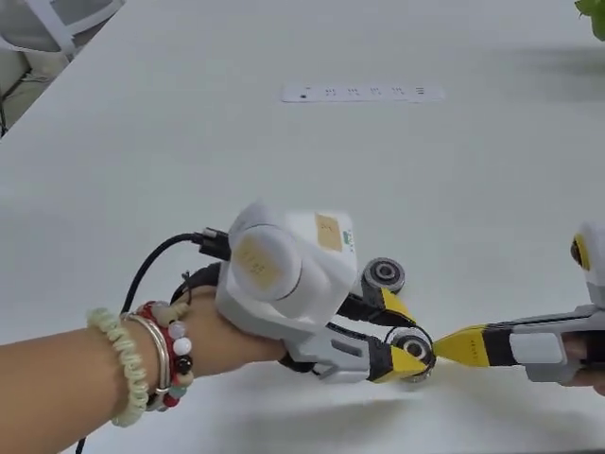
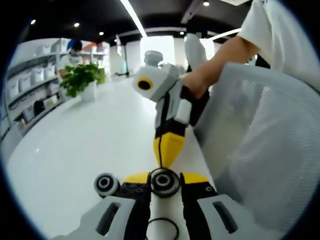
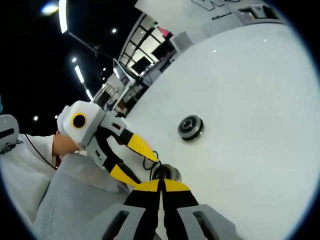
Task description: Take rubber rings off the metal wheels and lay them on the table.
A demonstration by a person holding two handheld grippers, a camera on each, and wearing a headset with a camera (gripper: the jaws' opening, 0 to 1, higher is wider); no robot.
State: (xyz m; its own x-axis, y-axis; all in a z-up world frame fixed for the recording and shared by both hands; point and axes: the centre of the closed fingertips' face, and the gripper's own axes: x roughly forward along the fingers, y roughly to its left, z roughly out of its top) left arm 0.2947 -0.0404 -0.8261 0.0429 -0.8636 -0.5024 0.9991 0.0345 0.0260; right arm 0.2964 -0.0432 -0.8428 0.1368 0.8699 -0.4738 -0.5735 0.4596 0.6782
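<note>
A metal wheel (image 1: 414, 348) (image 2: 165, 182) (image 3: 166, 173) with a black rubber ring sits clamped between the yellow-tipped jaws of my left gripper (image 1: 408, 336) (image 2: 165, 179). My right gripper (image 1: 460, 346) (image 3: 161, 187) comes in from the right, jaws shut, with its tip against that wheel's rim; whether it pinches rubber I cannot tell. A second wheel (image 1: 385, 274) (image 2: 106, 184) (image 3: 190, 127) lies free on the white table just beyond the left gripper. A loose black ring (image 2: 162, 229) lies on the table between the left gripper's jaws.
A white power strip (image 1: 362, 93) lies far back on the table (image 1: 189, 170). A potted plant (image 2: 82, 77) stands at the far right corner. A grey mesh chair (image 2: 260, 150) is by the table's near edge. A black cable (image 1: 156, 260) trails from the left gripper.
</note>
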